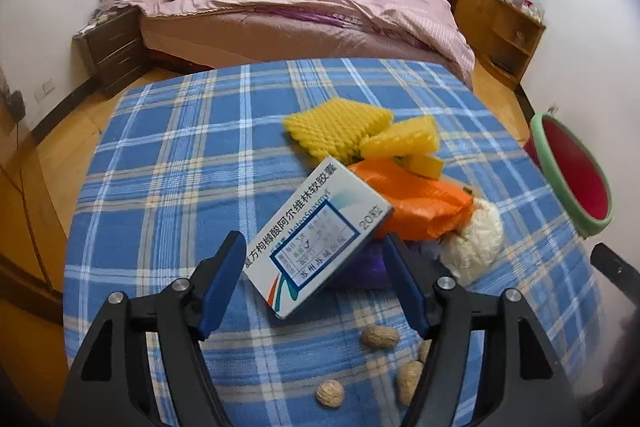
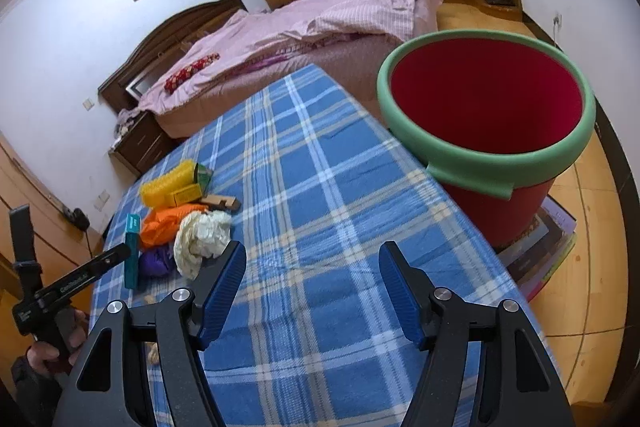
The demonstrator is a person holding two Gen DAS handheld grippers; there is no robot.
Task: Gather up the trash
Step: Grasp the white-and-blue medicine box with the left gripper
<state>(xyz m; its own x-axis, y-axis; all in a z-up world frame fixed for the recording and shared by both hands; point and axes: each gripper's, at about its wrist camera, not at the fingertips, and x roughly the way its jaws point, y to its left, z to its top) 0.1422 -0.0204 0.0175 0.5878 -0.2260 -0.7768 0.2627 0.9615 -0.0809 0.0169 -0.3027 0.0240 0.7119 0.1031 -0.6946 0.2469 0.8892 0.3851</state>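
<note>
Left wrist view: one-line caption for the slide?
Open left gripper straddles a medicine box atop trash on the plaid tablecloth.

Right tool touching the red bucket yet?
Apart. The right wrist view shows the open right tool over the plaid cloth, with cloth visible between its fingertips and the red bucket.

Between my left gripper's (image 1: 314, 263) blue pads (image 1: 222, 283) I see a white medicine box (image 1: 316, 237) with a blue-framed label and teal-orange swirl. Beyond it lie an orange plastic bag (image 1: 420, 205), yellow foam netting (image 1: 340, 123) and cream crumpled paper (image 1: 476, 239); something purple (image 1: 360, 267), perhaps a bag, peeks beneath. The tablecloth (image 1: 180, 167) is blue plaid with white and tan lines. Ahead-right of my right gripper (image 2: 312, 279) stands a red bucket (image 2: 488, 99) with a green rim.
</note>
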